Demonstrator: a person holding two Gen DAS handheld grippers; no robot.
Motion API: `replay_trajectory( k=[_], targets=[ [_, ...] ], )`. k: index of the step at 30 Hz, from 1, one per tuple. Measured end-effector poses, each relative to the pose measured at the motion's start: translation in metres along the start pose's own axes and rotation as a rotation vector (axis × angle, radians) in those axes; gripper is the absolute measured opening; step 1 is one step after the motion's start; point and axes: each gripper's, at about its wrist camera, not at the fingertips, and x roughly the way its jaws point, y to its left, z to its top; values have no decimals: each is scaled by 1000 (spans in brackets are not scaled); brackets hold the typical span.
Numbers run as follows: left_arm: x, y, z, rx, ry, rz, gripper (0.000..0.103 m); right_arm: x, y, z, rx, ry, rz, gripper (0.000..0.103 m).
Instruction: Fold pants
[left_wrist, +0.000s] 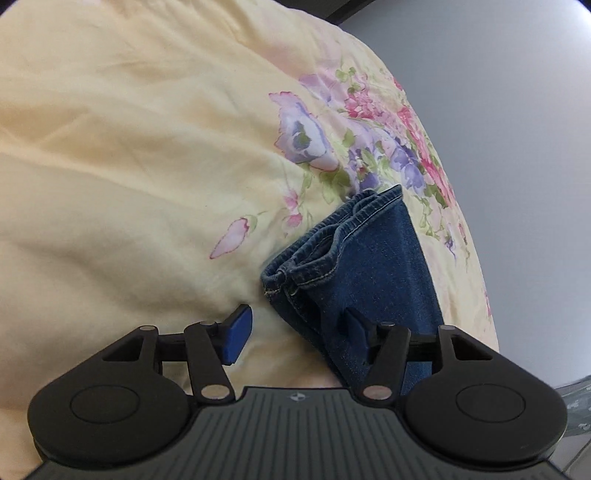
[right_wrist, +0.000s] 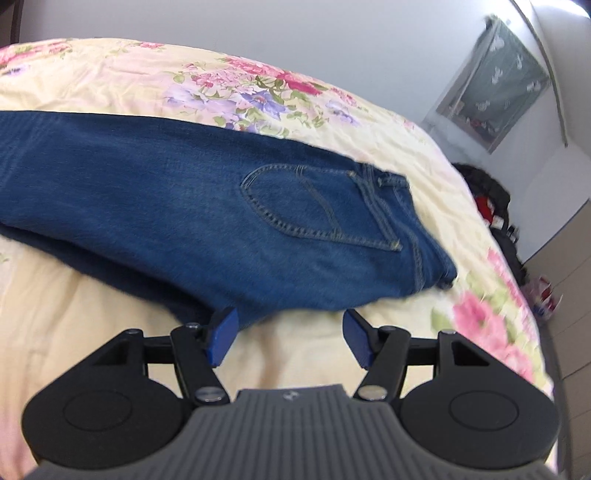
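Blue jeans (right_wrist: 166, 199) lie folded lengthwise on a pale yellow flowered bedspread (right_wrist: 92, 317), back pocket (right_wrist: 295, 206) up and waistband toward the right. The stacked leg cuffs (left_wrist: 332, 236) show in the left wrist view near the bed's right edge. My left gripper (left_wrist: 297, 332) is open just above the leg ends; its right finger (left_wrist: 356, 328) hovers over the denim and its left pad (left_wrist: 236, 338) over the bedspread (left_wrist: 129, 147). My right gripper (right_wrist: 289, 339) is open above bare bedspread, just in front of the jeans' seat, with nothing between its pads.
The bed drops off on the right in both views, with a grey wall behind it. A green patterned hanging (right_wrist: 491, 85) is on the far wall. A dark heap of belongings (right_wrist: 491, 199) sits on the floor past the bed's corner.
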Motion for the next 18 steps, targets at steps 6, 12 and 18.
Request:
replay_trajectory(
  k=[6,12,18],
  targets=[
    [8,-6,-5,26,-46,17,43,13,9,-8,156,9,81,56],
    [-1,-27,-6,83,-94,80,7,35,29,3,134,1,61,6],
    [-23,-74,-1,341,-135,151,7,18,0,25,50,-3,48,0]
  ],
)
